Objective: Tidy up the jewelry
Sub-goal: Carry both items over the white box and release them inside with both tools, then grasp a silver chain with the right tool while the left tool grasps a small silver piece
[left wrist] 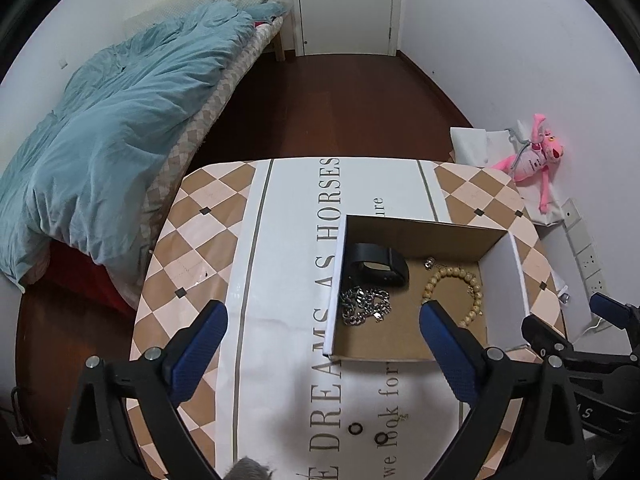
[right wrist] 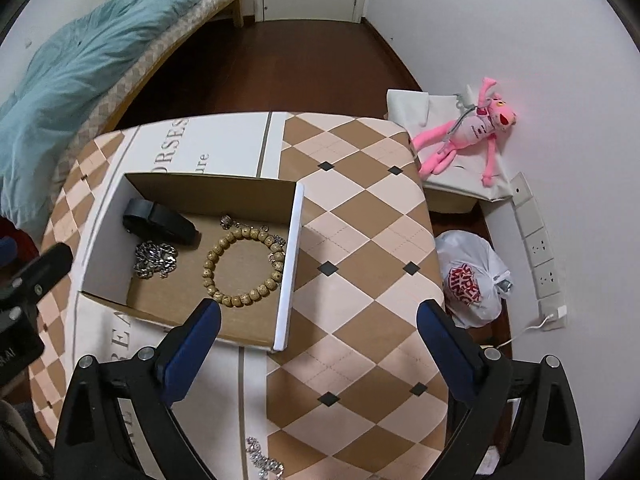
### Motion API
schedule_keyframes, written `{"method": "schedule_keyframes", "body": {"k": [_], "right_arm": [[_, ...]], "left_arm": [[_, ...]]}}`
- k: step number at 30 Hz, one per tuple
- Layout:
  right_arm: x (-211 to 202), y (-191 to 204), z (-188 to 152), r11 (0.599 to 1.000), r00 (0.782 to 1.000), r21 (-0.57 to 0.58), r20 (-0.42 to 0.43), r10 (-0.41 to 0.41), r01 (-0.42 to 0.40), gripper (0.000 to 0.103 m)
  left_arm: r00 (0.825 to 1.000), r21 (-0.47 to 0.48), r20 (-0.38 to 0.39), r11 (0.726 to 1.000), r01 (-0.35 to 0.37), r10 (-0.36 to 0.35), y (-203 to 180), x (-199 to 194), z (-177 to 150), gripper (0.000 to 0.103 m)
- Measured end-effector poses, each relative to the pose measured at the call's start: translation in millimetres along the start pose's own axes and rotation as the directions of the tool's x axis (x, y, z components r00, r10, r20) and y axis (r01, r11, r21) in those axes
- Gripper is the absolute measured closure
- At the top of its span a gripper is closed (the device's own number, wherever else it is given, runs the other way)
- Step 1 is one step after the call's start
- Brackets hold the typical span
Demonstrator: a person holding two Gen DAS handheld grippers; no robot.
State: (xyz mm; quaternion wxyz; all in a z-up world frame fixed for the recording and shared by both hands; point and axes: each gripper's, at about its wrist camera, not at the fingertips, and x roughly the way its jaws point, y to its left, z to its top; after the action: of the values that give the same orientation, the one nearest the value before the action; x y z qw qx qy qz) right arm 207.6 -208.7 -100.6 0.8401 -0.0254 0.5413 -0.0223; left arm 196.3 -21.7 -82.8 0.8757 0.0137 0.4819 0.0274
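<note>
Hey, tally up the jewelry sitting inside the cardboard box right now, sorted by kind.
Black wristband: 1
Silver chain: 1
Wooden bead bracelet: 1
Small silver piece at the back, kind unclear: 1
Total in the cardboard box: 4

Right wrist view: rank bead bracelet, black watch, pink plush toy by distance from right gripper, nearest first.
From the right gripper, jaws open:
1. Bead bracelet, in the cardboard box, just ahead-left.
2. Black watch, box's far-left corner.
3. Pink plush toy, off the table by the right wall.
</note>
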Motion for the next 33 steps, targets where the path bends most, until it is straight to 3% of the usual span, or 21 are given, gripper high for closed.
{"method": "schedule_keyframes", "body": {"k": [9, 22, 28, 33], "right_arm": [[-53, -7, -18, 0.999, 0.992, 0.027, 0.124, -0.038, 0.035, 0.003], [-140, -10, -46, 0.998, 0.962, 0.057, 0.273, -0.023, 0.008, 0.003], [-147, -15, -63, 0.997, 0.967, 0.071, 0.255, -0.002, -0.017, 0.003], [-101, -20, -95, 0.995, 0.991, 0.089, 0.129, 0.025, -0.036, 0.004]], "left_arm": [[0.998, -0.004, 0.065, 1.000, 0.008, -0.008, -2, -42, -10, 0.005], [0.991, -0.008, 0.134, 1.000, 0.023, -0.022, -1, -102, -25, 0.005], [0.993, -0.030, 0.111, 0.999, -0.033, 0.037, 2, -105, -42, 0.005], [0.992, -0.009, 0.067, 0.995, -0.103, 0.103, 1, -80, -77, 0.005]]}}
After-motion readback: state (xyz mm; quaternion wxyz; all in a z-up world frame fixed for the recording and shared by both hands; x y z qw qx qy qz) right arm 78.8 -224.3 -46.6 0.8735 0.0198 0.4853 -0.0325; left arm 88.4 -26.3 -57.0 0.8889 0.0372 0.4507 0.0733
